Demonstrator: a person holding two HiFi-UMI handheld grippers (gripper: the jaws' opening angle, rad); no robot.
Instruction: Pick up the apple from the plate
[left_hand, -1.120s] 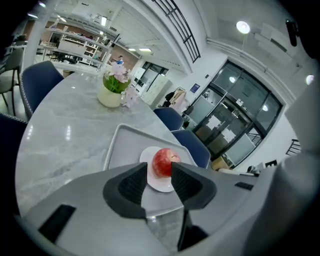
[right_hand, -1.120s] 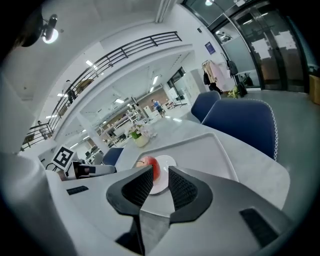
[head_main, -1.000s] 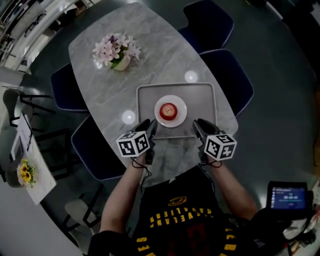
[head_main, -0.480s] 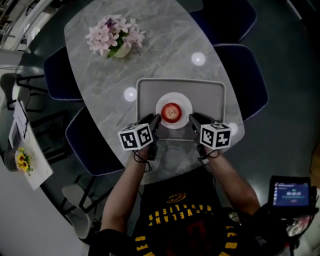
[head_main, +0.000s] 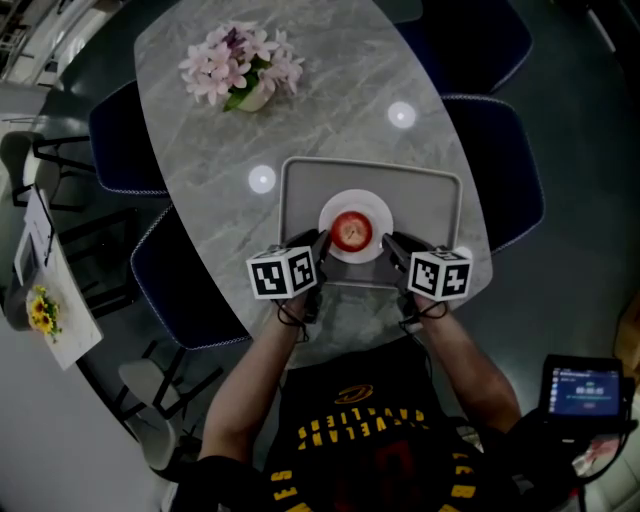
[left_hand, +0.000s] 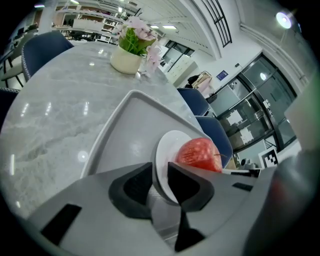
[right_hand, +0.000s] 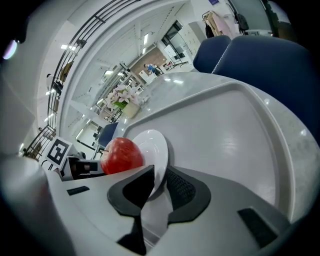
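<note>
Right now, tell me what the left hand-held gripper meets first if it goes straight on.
Likely the rim of the white plate, which stands between the closing jaws of the left hand-held gripper. The apple sits just beyond, on it; depth is unclear.

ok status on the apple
Left gripper jaws closing around plate rim, right gripper straddling opposite rim. Apple on plate, untouched. Nothing in the way.
</note>
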